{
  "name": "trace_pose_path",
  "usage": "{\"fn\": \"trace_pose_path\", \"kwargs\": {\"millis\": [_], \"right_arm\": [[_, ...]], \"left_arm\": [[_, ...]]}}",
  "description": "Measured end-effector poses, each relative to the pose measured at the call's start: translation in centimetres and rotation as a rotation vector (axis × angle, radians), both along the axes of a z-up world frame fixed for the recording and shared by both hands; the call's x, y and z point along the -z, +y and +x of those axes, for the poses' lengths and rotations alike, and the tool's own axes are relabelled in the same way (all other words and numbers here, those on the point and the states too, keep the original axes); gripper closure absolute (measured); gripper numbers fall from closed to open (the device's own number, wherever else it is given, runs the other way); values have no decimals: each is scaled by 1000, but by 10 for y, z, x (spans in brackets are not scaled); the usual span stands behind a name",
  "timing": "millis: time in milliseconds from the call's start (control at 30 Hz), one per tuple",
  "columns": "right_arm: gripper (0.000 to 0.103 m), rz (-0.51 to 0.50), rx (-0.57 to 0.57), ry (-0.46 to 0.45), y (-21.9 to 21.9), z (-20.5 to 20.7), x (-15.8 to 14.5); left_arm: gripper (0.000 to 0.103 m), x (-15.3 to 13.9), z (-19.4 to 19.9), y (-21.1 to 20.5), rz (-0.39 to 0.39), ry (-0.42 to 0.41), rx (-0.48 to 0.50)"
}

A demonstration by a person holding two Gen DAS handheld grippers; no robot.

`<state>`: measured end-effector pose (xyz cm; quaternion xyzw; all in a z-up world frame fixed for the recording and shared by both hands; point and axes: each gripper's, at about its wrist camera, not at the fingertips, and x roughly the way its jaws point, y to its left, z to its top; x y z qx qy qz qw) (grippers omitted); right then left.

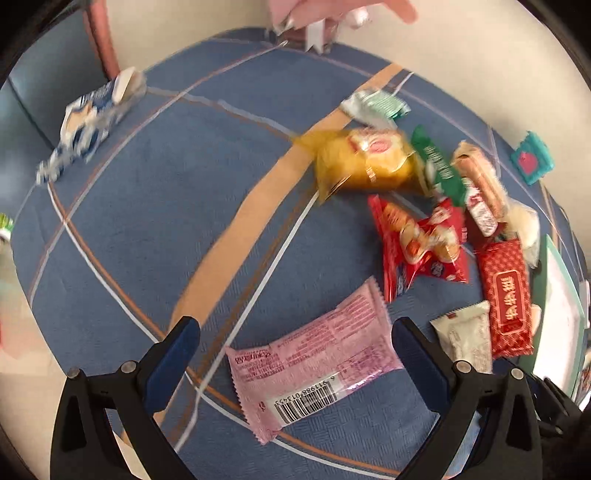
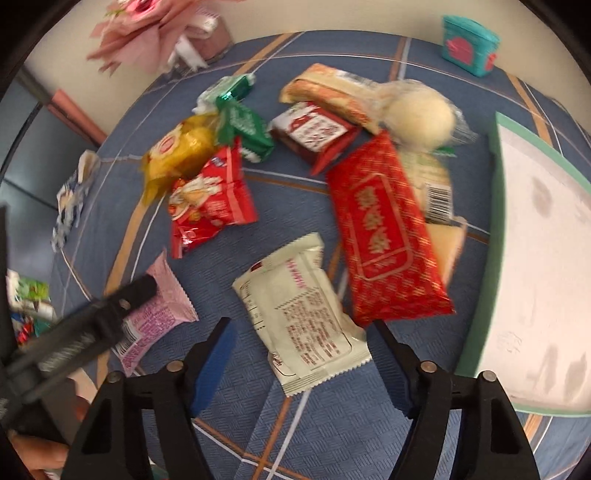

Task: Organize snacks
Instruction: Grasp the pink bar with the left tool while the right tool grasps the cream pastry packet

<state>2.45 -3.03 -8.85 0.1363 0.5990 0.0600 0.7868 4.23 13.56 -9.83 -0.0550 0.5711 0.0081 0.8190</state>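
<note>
the left gripper [image 1: 295, 328] is held wide open, empty, straddling the pink packet [image 1: 314, 358] at the bottom centre, apparently to pick it. the right gripper [image 2: 303, 332] is likewise spread around the white packet [image 2: 299, 314], nothing gripped. the tray [image 2: 495, 258] waits at right, presumably for sorting.

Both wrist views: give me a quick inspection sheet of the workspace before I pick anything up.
Surface: blue plaid tablecloth, wrinkled.
Job's things: pink packet between the left gripper's fingers; white packet between the right gripper's fingers; long red packet, yellow packet and others piled loosely; tray at right.
Clutter: teal box, blue-white packet at the edges.
Grippers: both open, holding nothing.
Cables: nothing seen.
Surroundings: pink flowers, pale wall.
</note>
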Motion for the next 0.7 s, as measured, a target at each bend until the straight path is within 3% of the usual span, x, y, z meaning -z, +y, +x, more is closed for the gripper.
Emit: {"fn": "trace_pose_path", "kwargs": {"millis": [133,267,533,700], "right_arm": [[33,-57,-43,-11,17,10,5],[35,-78,-56,-16,25,15,9],[36,-94,-62,-9,18,-14,2],[37,-97,-22,37,8,-36,4]], "left_arm": [[0,-19,-6,-4,30,-8,97],[0,-18,-10,-16,35,22,165],[1,-19,-17,-15,40,48,192],[7,-9,-16,-22,56,65,238]]}}
